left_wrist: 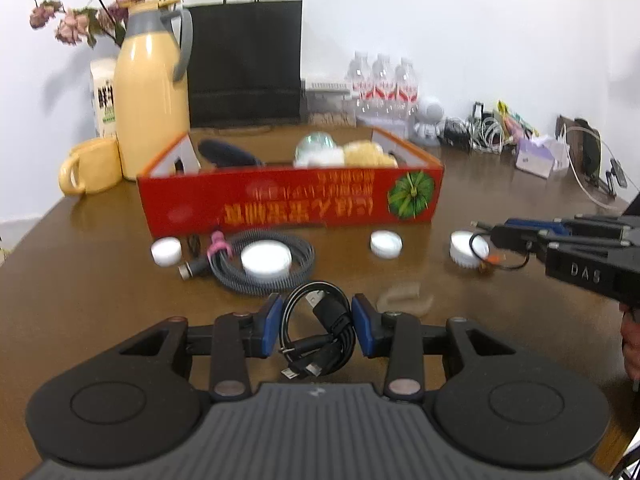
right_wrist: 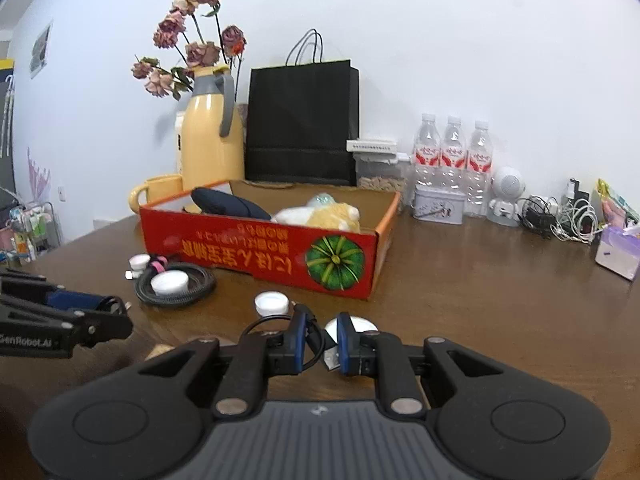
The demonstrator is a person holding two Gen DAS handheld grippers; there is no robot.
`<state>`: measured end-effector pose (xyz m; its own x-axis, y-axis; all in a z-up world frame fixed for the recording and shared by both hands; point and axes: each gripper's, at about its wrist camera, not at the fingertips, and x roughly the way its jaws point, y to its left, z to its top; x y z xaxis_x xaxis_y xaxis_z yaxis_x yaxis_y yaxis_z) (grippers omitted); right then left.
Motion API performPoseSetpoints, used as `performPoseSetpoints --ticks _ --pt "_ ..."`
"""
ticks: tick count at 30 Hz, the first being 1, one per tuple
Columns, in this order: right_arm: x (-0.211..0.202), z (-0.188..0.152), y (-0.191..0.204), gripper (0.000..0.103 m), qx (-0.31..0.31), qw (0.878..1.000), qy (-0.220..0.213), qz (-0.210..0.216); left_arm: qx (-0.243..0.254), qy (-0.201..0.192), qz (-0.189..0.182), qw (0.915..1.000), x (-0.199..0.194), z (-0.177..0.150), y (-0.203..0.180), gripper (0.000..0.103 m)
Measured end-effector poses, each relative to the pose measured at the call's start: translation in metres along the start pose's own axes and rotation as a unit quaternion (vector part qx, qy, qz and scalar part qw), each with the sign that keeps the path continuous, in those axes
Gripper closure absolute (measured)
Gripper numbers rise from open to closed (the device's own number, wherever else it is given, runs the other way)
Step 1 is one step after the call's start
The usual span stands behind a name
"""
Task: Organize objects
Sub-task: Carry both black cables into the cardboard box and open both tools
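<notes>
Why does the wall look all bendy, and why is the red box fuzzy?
Left wrist view: the fisheye lens bows the edges, and the red box has smeared lettering, slightly blurred. Right wrist view: the same curving, corners go dark, the box looks a little sharper, and the brown table shows soft shiny glare.

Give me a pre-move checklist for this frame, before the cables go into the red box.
1. Left gripper shut on the coiled black USB cable: ok, the pads press both sides of the coil.
2. Right gripper shut on the thin black cable: ok, jaws closed around it.
3. Thin cable's loose loop free of the white cap beside it: cannot tell, they overlap in the left wrist view.
4. Room in the red box: ok, bare floor shows at its back right.
5. Path to the box: not ok, the grey hose coil and white caps lie in front of it.
</notes>
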<state>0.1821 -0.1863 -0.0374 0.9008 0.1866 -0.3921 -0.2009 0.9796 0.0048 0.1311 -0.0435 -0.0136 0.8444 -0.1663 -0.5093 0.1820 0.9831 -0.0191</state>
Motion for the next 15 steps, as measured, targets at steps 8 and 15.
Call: performPoseSetpoints --ticks 8,15 --pt "0.011 0.044 0.021 0.088 -0.028 0.999 -0.041 0.02 0.007 -0.056 0.011 0.9983 0.005 0.05 0.009 0.064" --pt "0.051 0.091 0.044 0.088 -0.047 0.997 -0.057 0.016 -0.003 -0.093 0.021 0.9954 0.029 0.1 0.024 0.064"
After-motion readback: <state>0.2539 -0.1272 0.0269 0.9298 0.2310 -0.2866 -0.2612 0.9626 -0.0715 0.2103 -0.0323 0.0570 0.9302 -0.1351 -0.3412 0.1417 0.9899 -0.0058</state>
